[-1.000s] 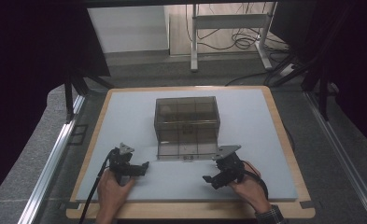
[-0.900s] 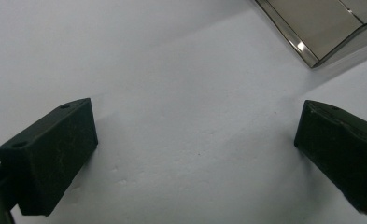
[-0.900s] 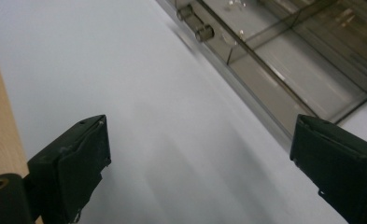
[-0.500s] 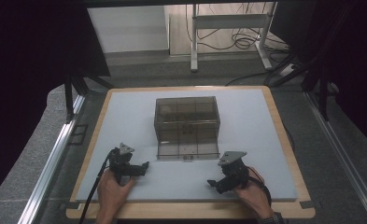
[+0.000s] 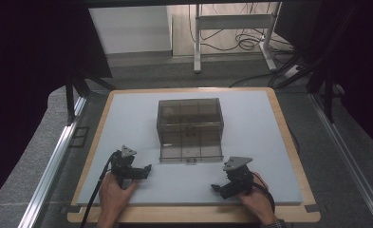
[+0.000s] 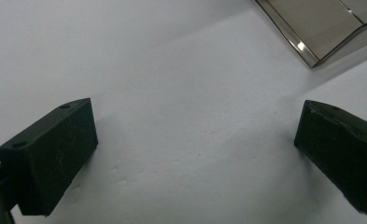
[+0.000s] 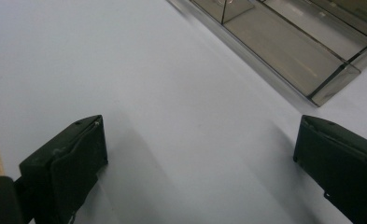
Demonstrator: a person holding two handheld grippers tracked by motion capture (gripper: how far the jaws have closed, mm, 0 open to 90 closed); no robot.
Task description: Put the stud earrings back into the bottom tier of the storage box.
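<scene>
Resting both grippers near the counter's near edge, you face the smoky box from either side of its dropped front flap.

Your left gripper and right gripper both have their jaws spread wide with nothing between them. The translucent box sits mid-counter, its long axis running left to right; its hinged flap lies flat toward you, just ahead of both jaws and about equally near to each. Hard, glossy tinted plastic with internal dividers, on a matte pale mat.
</scene>
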